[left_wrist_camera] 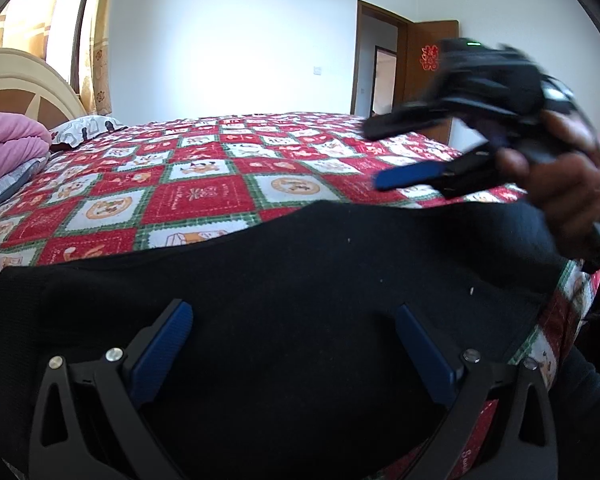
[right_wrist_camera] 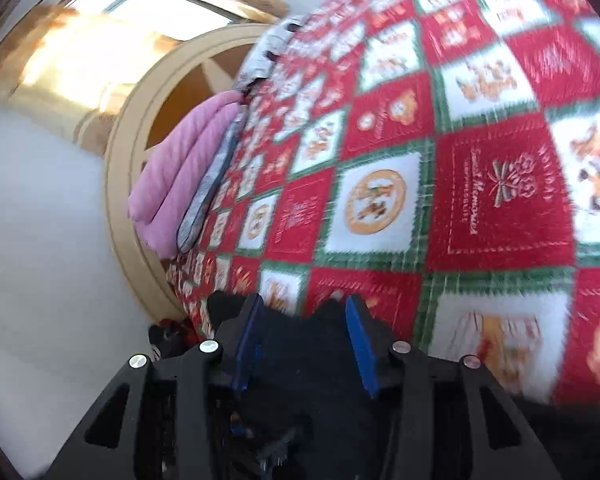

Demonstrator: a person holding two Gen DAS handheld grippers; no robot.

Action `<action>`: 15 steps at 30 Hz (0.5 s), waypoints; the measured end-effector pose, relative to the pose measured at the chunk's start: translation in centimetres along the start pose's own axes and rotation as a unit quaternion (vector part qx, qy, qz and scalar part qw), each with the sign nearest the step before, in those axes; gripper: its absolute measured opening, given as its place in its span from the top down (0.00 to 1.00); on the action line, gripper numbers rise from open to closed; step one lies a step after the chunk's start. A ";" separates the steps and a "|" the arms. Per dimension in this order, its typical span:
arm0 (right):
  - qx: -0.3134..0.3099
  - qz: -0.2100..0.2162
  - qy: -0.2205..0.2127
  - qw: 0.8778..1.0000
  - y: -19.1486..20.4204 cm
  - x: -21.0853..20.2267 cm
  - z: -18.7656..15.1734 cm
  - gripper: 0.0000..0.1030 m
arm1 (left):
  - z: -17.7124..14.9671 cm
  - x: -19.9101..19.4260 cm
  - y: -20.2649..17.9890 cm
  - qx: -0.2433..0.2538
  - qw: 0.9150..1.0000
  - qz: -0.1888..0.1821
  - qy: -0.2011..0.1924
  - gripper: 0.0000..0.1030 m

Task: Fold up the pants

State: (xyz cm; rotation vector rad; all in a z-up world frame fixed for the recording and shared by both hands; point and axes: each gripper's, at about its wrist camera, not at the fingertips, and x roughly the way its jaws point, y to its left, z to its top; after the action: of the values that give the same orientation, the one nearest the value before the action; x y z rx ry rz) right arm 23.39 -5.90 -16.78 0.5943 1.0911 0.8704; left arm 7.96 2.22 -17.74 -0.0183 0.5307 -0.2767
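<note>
We see black pants [left_wrist_camera: 300,280] on the bed [left_wrist_camera: 204,192], left gripper [left_wrist_camera: 296,320] spread above them, right gripper [left_wrist_camera: 374,156] parted, empty.

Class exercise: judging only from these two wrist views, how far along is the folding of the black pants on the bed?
Done: the black pants lie as one compact, broad slab on the patchwork quilt. In hand: nothing; the left gripper hovers open over them, the right gripper is raised, empty. Left: I cannot tell whether another fold is needed.
</note>
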 end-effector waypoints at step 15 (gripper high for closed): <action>0.068 -0.122 -0.140 0.980 -8.0 -13.8 -3.8 0.45 | 0.2 -1.0 -1.9 0.032 0.999 0.009 0.009 0.00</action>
State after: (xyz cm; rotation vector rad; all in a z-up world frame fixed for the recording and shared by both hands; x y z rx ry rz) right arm 19.59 -21.82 -17.43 0.6584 0.9464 0.4845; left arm 6.76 0.68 -16.86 0.0499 0.5388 -0.2771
